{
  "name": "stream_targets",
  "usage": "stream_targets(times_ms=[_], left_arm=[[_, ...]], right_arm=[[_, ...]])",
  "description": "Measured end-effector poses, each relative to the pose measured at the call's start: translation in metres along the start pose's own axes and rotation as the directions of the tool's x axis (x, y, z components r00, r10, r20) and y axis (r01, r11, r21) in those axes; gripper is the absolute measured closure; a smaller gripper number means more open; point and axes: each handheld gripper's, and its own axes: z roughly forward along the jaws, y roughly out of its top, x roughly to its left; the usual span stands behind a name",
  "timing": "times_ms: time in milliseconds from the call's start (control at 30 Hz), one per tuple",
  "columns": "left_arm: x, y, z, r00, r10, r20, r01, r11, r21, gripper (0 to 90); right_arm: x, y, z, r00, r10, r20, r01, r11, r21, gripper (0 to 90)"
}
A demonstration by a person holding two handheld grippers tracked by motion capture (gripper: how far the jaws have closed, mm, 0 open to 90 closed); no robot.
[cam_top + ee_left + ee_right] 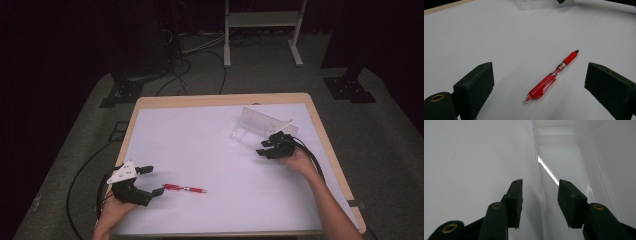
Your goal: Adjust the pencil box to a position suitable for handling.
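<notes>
Straddling the near wall of a clear plastic box [260,125] at the frame's right, the right hand-held gripper [266,148] is standing half open, pads not pressing. Lower left, the left hand-held gripper [152,181] is gaping wide around a red pen [184,188] lying on open white desk [200,150].

My left gripper [151,180] sits at the near left of the table [210,98], resting on the mat [200,145] that covers the tabletop. The pen [184,188] lies flat on the mat just to the right of that gripper, its length running left to right; in the left gripper view it lies between my spread jaws, apart from both. The clear case [260,125] stands on the mat at the far right, well apart from the pen. My right gripper [265,146] is at its near edge, one case wall [541,192] between my jaws.
</notes>
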Motion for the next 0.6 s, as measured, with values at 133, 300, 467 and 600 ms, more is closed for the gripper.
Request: stream_targets(times_ms=[133, 300, 467, 600], left_arm=[[-0.0006, 0.0003, 0.001, 1.0, 0.002, 0.003, -0.002, 1.0, 0.004, 8.0], [0.0002, 0.0003, -0.0009, 1.0, 0.001, -0.002, -0.001, 1.0, -0.001, 8.0], [0.0014, -0.0002, -0.0021, 1.0, -0.005, -0.006, 0.005, 1.0, -0.005, 8.0], [0.0016, -0.0001, -0.0029, 1.0, -0.004, -0.007, 0.004, 1.0, -0.007, 8.0]], right_arm=[[-0.0012, -0.0012, 0.0025, 1.0, -0.002, -0.004, 0.002, 1.0, 0.012, 60.5], [-0.0031, -0.0028, 0.0044, 1.0, 0.006, 0.003, -0.006, 1.0, 0.027, 67.9], [-0.0032, -0.0039, 0.006, 1.0, 0.004, -0.003, -0.004, 0.999, 0.034, 73.0], [-0.0037, -0.0048, 0.0085, 0.9999, 0.007, -0.007, -0.007, 0.999, 0.045, 77.8]])
